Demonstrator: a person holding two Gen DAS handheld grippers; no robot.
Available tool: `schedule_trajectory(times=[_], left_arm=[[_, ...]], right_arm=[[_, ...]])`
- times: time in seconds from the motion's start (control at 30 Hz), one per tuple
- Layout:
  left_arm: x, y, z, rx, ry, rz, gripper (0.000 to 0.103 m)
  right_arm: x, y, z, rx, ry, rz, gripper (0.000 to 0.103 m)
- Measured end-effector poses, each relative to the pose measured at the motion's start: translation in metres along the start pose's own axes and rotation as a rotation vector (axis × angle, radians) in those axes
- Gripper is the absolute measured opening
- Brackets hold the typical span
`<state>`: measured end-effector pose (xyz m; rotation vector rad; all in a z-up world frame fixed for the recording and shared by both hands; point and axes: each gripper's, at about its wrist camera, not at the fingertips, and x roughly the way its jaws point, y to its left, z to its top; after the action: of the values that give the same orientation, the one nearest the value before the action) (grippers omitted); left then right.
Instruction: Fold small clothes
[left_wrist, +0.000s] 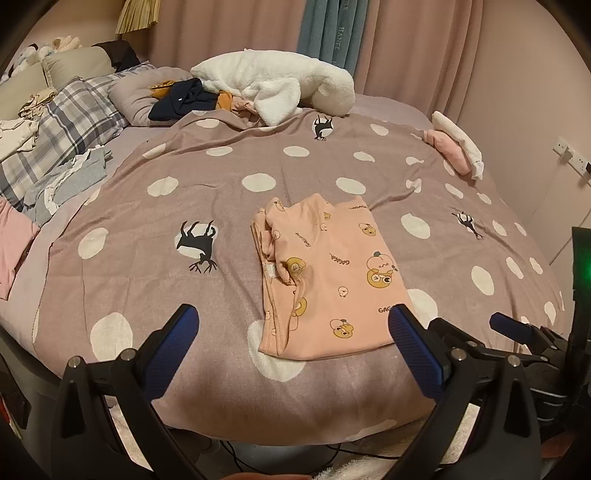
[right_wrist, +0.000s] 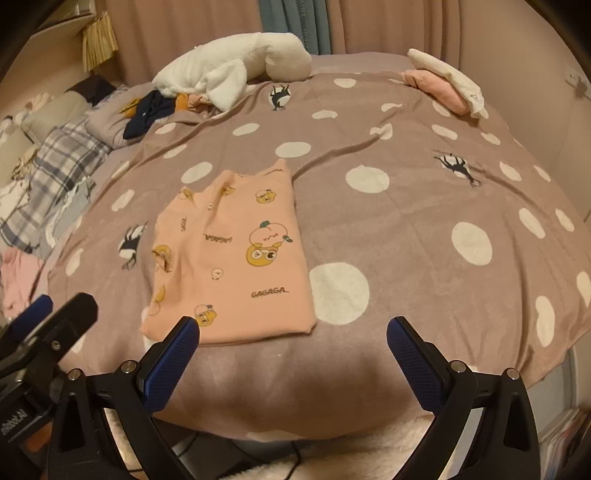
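A small pink garment (left_wrist: 325, 273) printed with cartoon bears and "GAGAGA" lies folded into a rough rectangle on the dotted mauve bedspread (left_wrist: 184, 158). In the right wrist view the same pink garment (right_wrist: 232, 254) sits left of centre. My left gripper (left_wrist: 293, 323) is open near the bed's front edge, its right finger just over the garment's near right corner, nothing held. My right gripper (right_wrist: 293, 334) is open too, its left finger at the garment's near edge, empty. The right gripper's blue tips (left_wrist: 511, 326) show beside the left one.
A white fluffy blanket (left_wrist: 273, 79) and dark and orange clothes (left_wrist: 184, 98) lie at the bed's far side. Folded pink and white clothes (left_wrist: 458, 146) sit at the far right. Plaid pillows (left_wrist: 70, 122) and loose garments (left_wrist: 70, 177) crowd the left. Curtains hang behind.
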<state>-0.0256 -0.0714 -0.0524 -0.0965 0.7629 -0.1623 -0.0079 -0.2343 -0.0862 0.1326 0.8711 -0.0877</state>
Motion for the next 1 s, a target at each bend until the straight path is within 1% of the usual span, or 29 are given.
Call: schedule_trajectory(times=[0.27, 1.0], left_arm=[[0.0002, 0.0008, 0.0003, 0.0, 0.003, 0.005, 0.103], [0.0067, -0.0009, -0.0016, 0.01, 0.008, 0.007, 0.103]], right_arm=[[-0.001, -0.0039, 0.0014, 0.017, -0.003, -0.008, 0.101], [0.0052, 0.0022, 0.0015, -0.017, 0.019, -0.025, 0.101]])
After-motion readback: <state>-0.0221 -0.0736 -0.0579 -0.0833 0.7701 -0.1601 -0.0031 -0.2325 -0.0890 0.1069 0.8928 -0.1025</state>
